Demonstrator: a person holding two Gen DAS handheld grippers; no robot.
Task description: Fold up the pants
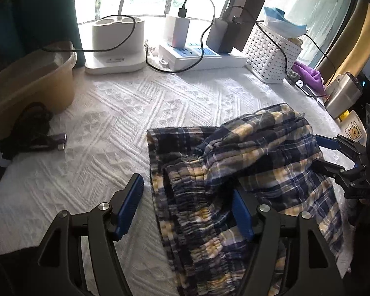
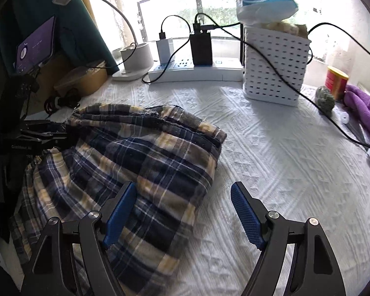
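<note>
Holding blue packets and pale bundles in the white basket (image 2: 276,66). Lying bunched on the white cloth (image 2: 296,172): plaid pants (image 2: 135,153). Gaping wide, gripping nothing: left gripper (image 1: 187,204), right gripper (image 2: 183,212). Showing only rightward: red tin (image 2: 336,81).

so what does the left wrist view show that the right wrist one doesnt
Only the left wrist view shows the gathered elastic waistband of the plaid pants, the dark strap bundle and a metal box.
Only the right wrist view shows the lit phone screen and the red can.
Both show the plaid pants, white basket, power strip, purple cloth and white textured cover. The left gripper and right gripper are both open, holding nothing.
</note>
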